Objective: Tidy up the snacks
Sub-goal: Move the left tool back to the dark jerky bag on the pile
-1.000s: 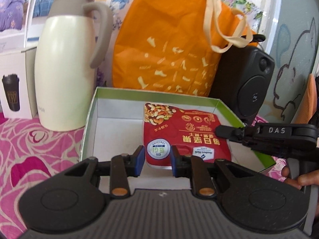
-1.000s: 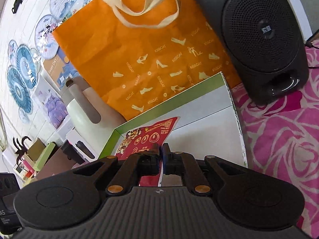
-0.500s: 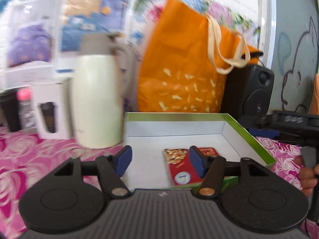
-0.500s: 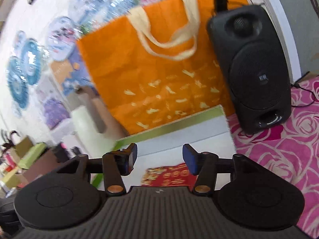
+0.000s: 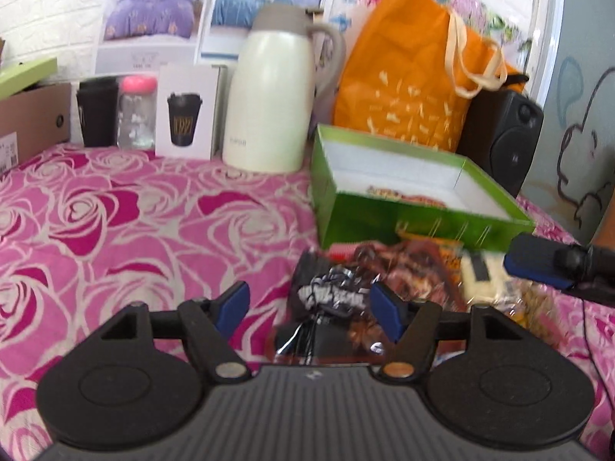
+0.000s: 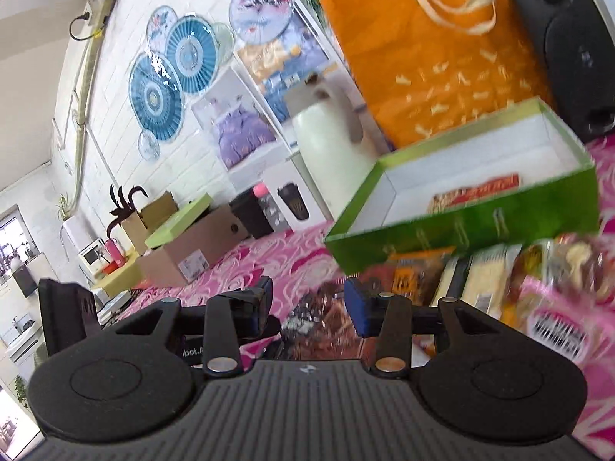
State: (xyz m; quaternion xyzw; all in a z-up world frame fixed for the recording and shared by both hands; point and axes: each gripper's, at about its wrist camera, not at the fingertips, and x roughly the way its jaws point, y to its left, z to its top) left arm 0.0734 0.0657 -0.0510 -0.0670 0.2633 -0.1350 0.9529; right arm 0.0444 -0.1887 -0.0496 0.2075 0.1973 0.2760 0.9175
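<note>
Now both grippers hang over the rose-print cloth [image 5: 127, 207] with nothing between their pads. The left gripper [image 5: 309, 309] has its jaws spread, just opening wider, above a dark snack packet [image 5: 330, 292] — the right gripper [image 6: 307, 303] is also spread, though its jaws have just narrowed a little. A red nut packet [image 6: 476, 192] lies inside the green box [image 5: 423, 223], and a heap of snacks [image 6: 511, 280] sits on the cloth just in front of the box.

Bright daylight filled both views. Snack packets [image 5: 384, 269] ahead of the claw were motion-blurred with foil glare; fisheye bending curved the edges.
</note>
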